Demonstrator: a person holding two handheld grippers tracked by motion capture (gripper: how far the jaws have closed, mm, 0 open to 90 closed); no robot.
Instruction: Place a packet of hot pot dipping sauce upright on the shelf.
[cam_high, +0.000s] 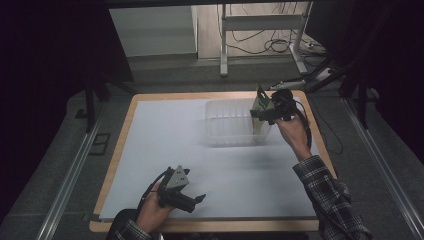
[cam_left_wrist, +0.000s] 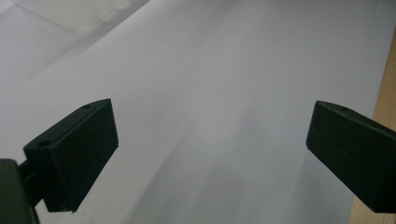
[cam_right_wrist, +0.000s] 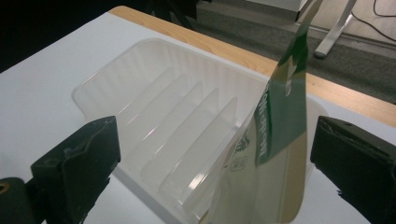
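White paper covers the wooden table (cam_high: 116, 165), and the floor around it is dark, with cables near a metal frame at the back. At the far right part of the paper stands a clear plastic rack (cam_high: 227, 122) with several upright dividers. A flat packet (cam_right_wrist: 275, 135), green on its upper part and pale below, stands on edge at the right end of this rack, and its top rises above the rim. From the right gripper view it seems to sit in the last slot or against the end wall; which one, the pictures do not tell exactly.

The right gripper (cam_high: 267, 114) is just at this packet. Its jaws stand wide, one on each side of the packet, and the pads do not press on it, so the packet stands by itself. The placing step therefore looks finished. What is left for this hand, by judgement, is to draw back without knocking the thin packet over, because it leans a little and could tip easily.

The left gripper (cam_high: 192, 199) hangs low over the near edge of the paper, well apart from the rack. Its jaws are also spread wide, with nothing between them, only bare paper under them. The other slots of the rack look empty.
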